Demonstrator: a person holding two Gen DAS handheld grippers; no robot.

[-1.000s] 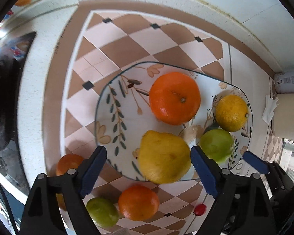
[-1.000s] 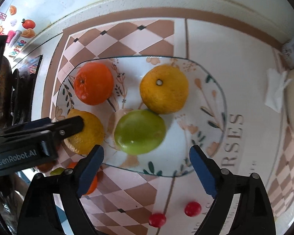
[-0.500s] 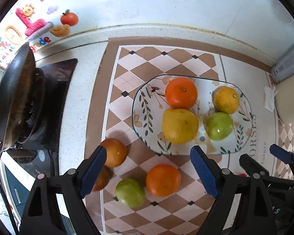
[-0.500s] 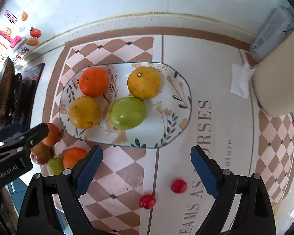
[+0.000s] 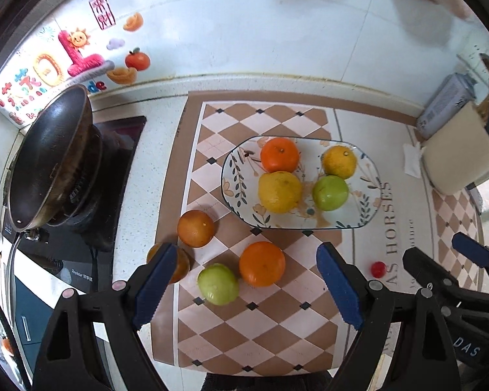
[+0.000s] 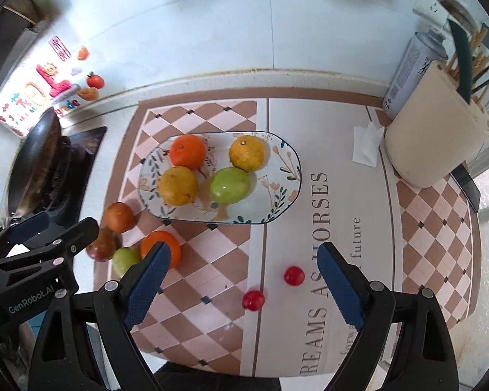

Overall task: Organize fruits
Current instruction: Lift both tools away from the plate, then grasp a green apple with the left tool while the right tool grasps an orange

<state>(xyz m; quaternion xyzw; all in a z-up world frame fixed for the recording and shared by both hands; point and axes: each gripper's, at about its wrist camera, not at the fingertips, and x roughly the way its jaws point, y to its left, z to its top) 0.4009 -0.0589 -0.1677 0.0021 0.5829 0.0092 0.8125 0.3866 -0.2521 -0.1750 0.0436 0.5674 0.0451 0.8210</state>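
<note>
Blue-padded left tongs (image 5: pixel 244 288) are held spread wide above the worktop (image 5: pixel 140 176), with nothing between the pads; the right tongs (image 6: pixel 243 288) are likewise spread and empty. Ahead of both tongs, an oval floral plate (image 5: pixel 236 176) is set on a checked mat (image 5: pixel 244 335), and four fruits are carried on it: an orange (image 5: pixel 279 154), a yellow citrus (image 5: pixel 339 162), a larger yellow fruit (image 5: pixel 279 191) and a green fruit (image 5: pixel 330 193), the last two lying nearer the tongs. Between the plate and the left tongs, a second orange (image 5: pixel 261 263) and a second green fruit (image 5: pixel 217 283) are seen touching on the mat. Ahead of the left pad a dull orange fruit (image 5: pixel 195 228) lies, and a darker fruit (image 5: pixel 179 265) is partly hidden behind that pad. Two small red fruits (image 6: pixel 294 275) (image 6: pixel 253 300) are found between the right tongs' pads, well apart from the plate. A dark wok (image 5: pixel 49 163) is seen far to the left.
</note>
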